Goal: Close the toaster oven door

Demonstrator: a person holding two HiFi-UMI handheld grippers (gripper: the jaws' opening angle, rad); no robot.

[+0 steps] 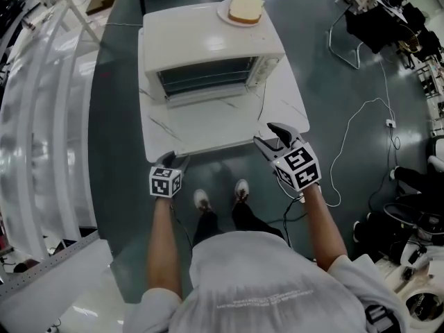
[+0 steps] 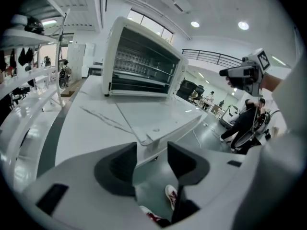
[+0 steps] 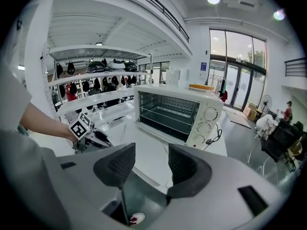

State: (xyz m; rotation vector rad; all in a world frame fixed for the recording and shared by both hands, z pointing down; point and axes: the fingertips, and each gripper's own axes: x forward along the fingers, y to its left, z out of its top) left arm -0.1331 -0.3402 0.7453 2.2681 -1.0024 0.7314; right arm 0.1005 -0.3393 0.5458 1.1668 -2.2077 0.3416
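Right gripper (image 3: pixel 149 159) jaws apart, empty; toaster oven (image 3: pixel 177 111) ahead.

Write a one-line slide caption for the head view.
Open left tool and open right tool poised at the table edge before a toaster oven, door down.

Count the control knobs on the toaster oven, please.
3. All sit in one column on the right-hand panel of the toaster oven: top knob, middle knob, bottom knob. None seems hidden.

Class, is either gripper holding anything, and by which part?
Nothing is held: left gripper and right gripper both stand open and empty, short of the oven door.
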